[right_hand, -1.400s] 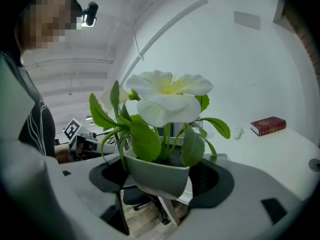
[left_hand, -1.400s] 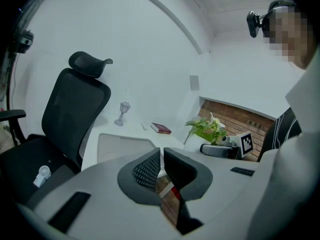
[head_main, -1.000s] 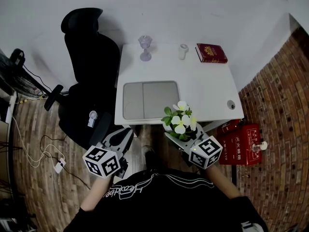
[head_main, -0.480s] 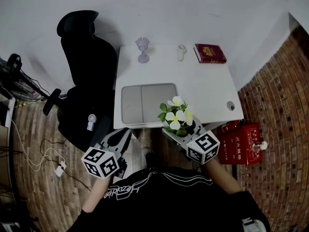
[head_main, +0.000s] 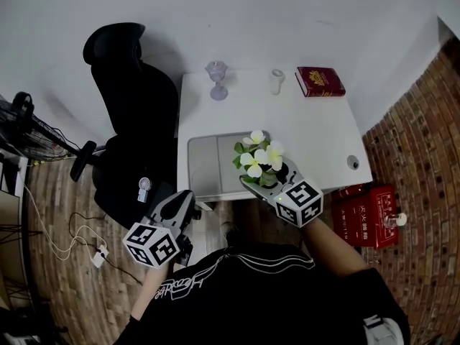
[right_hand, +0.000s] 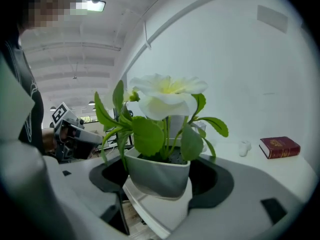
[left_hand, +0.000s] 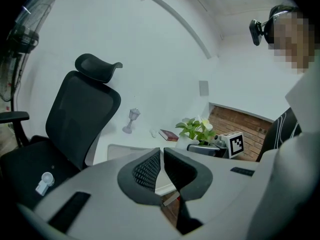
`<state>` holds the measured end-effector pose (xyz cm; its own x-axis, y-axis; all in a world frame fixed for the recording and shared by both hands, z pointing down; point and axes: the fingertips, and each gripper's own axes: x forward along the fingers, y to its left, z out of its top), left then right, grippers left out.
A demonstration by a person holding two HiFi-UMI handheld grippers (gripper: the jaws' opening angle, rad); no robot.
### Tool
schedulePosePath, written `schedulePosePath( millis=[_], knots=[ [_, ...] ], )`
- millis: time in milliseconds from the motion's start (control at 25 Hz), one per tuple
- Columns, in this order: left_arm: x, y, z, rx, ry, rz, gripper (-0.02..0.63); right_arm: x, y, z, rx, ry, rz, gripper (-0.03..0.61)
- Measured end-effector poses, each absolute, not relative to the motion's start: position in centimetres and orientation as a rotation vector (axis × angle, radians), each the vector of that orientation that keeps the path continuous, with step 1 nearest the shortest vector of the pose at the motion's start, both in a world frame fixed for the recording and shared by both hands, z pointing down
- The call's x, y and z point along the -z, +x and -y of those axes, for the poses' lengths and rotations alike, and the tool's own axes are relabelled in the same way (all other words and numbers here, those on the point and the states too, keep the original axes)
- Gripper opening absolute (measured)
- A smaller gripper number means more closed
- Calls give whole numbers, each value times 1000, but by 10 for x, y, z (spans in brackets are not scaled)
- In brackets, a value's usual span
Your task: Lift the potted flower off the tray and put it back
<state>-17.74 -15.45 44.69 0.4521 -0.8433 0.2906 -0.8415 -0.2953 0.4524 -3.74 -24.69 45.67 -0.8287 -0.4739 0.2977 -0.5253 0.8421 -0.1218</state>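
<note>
One potted flower (head_main: pixel 255 157) clamped in right hand-held gripper (head_main: pixel 267 182) (pot mostly hidden overhead), left hand-held gripper (head_main: pixel 183 200) closed, empty.

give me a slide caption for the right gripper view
Right gripper holds the potted flower between its jaws, red book on the white table behind.

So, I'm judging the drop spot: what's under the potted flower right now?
Between the right gripper's jaws: the white table's near edge and floor. From the head view, the potted flower hides the gray tray's right edge.
</note>
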Motion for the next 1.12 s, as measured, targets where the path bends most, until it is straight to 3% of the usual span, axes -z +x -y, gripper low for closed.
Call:
schedulePosePath(
  millis=[800,1120],
  knots=[
    [-456,-225,208,1,2075,1494,46,-585,-79,340,-319,671,2517,364],
    [-466,-235,216,-3,2041,1510,46,-599,-81,344,-339,636,2494,364]
  ],
)
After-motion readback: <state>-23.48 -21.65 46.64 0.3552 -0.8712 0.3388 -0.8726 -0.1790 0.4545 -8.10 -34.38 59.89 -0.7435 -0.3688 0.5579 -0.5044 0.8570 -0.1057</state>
